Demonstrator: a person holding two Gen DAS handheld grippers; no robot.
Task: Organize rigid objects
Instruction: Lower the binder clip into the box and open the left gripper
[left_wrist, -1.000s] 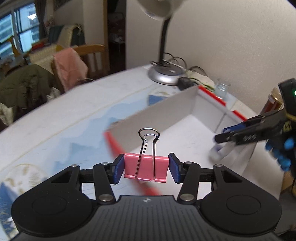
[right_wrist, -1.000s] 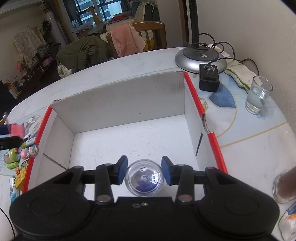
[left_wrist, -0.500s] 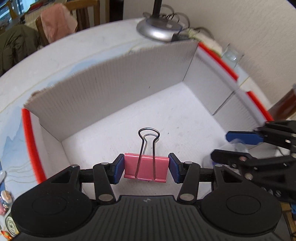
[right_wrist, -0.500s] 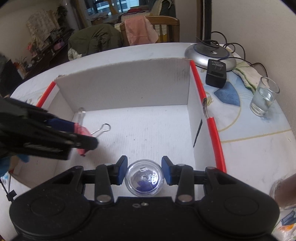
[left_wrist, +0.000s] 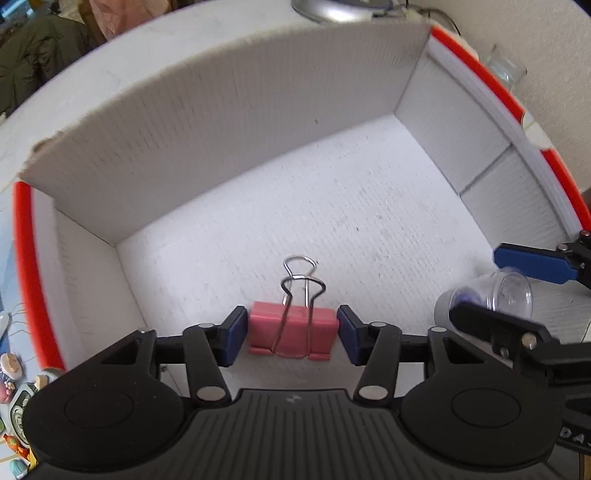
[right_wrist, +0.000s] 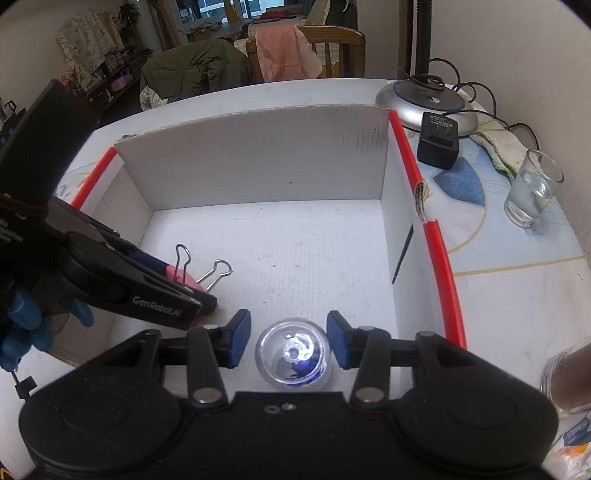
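Observation:
A pink binder clip (left_wrist: 293, 334) with wire handles lies on the floor of the white cardboard box (left_wrist: 221, 129), between the pads of my left gripper (left_wrist: 291, 334). Those jaws are opening, with a thin gap showing at the left pad. The right wrist view shows the clip (right_wrist: 184, 277) beside the left gripper (right_wrist: 199, 302). My right gripper (right_wrist: 289, 338) is low in the box's (right_wrist: 258, 155) near right corner. Its jaws are opening around a clear round capsule (right_wrist: 293, 356) with something blue inside, and both pads stand off it. From the left, the capsule (left_wrist: 491, 295) looks blurred between the right gripper's (left_wrist: 474, 286) fingers.
The box has red-edged side walls. Right of it stand a glass of water (right_wrist: 532, 195), a black adapter (right_wrist: 437, 140), a lamp base (right_wrist: 424, 103) with cables and a brown jar (right_wrist: 565, 380). Small toys (left_wrist: 14, 387) lie left of the box. A gloved hand (right_wrist: 22, 325) holds the left gripper.
My left gripper came down into the box with the clip, and its jaws have since widened off it. The right jaws spread apart and the capsule sank slightly between them.

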